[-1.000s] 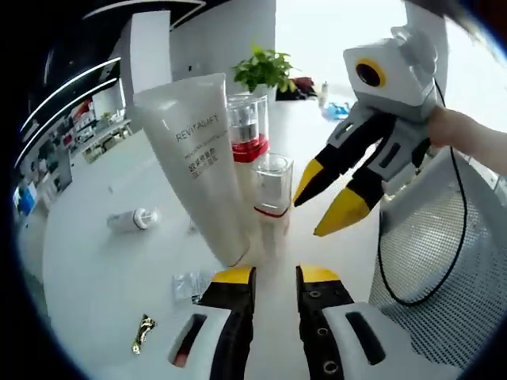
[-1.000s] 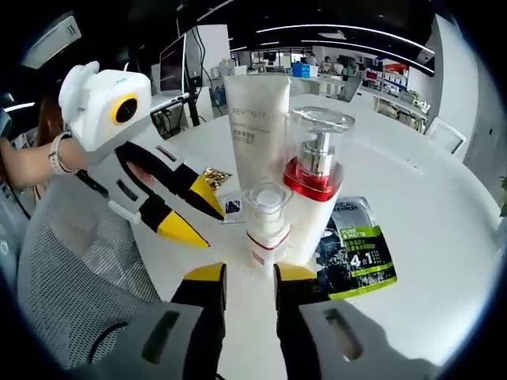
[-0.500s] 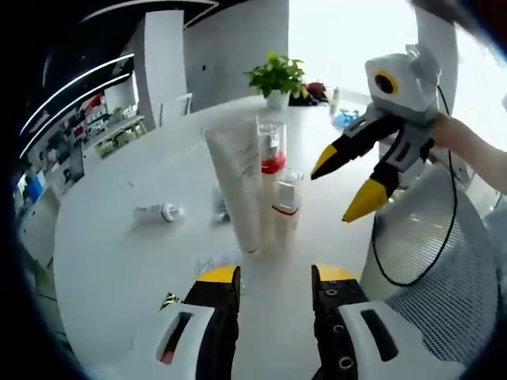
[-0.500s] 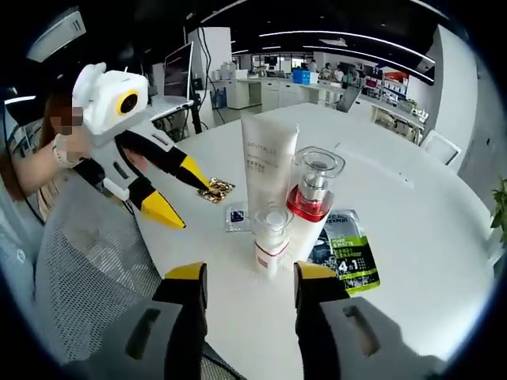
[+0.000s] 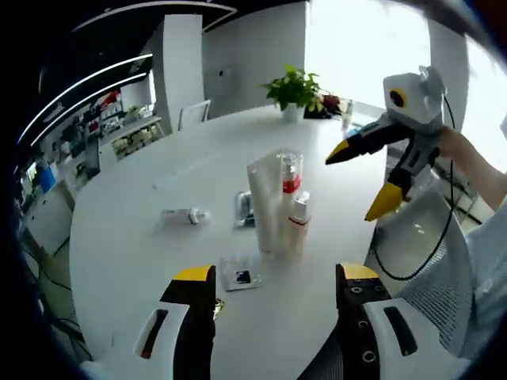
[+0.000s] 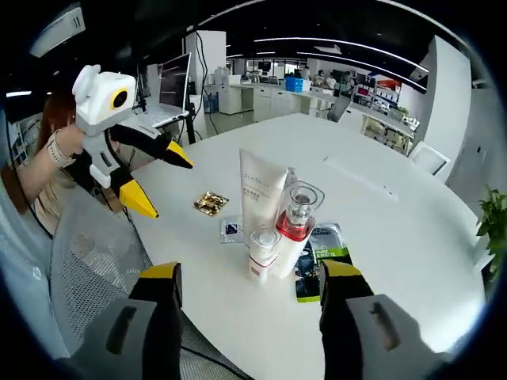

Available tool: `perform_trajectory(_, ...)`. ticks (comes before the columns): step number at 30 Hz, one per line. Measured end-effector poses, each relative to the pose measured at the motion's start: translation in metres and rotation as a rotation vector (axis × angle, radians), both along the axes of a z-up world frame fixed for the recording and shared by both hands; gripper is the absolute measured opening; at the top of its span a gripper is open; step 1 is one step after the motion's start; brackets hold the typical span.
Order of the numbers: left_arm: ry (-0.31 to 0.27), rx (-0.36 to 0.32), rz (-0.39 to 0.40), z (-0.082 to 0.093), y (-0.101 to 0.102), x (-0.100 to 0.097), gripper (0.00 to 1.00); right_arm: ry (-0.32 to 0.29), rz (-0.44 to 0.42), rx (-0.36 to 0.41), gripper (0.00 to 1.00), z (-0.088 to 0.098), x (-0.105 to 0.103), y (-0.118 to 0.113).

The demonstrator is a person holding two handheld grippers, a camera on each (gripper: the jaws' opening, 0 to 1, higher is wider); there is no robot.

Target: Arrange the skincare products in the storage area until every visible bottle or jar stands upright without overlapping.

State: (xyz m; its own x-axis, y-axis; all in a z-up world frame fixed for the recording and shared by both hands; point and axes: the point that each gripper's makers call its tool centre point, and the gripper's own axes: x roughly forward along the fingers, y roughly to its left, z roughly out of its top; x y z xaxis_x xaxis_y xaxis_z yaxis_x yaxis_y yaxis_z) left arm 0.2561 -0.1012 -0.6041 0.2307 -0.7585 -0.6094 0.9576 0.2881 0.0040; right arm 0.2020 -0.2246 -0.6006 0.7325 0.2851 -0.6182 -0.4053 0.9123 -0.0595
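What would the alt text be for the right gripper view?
Three skincare items stand grouped on a round white table: a tall white tube, a red-collared pump bottle and a small bottle. The open right tongs frame them; the left tongs hang open nearby.

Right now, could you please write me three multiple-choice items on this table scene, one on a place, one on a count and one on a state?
1. Where does the green sachet lie?
A. Flat on the table beside the standing group
B. On top of the tube
C. On the mesh chair

2. How many products stand upright in the central group?
A. One
B. Three
C. Six

3. How do the right gripper's jaws stand?
A. Shut on the tube
B. Shut on nothing
C. Open, holding nothing

Answers:
1 A: the green sachet lies flat against the group's base.
2 B: white tube, red-collared pump bottle and small bottle.
3 C: the right gripper has its jaws wide apart, short of the products.
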Motion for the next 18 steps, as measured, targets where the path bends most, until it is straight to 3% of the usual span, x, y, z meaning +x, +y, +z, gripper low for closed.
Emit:
perform_trajectory(9,-0.009,0.01,0.025,0.006,0.011,0.007,0.82,-0.016,0.002,-0.023,0.85,0.009,0.002,0.001)
perform_trajectory(18,-0.015,-0.024,0.049,0.013,0.015,0.013,0.95,-0.019,0.005,-0.027,0.96,0.012,0.003,0.006)
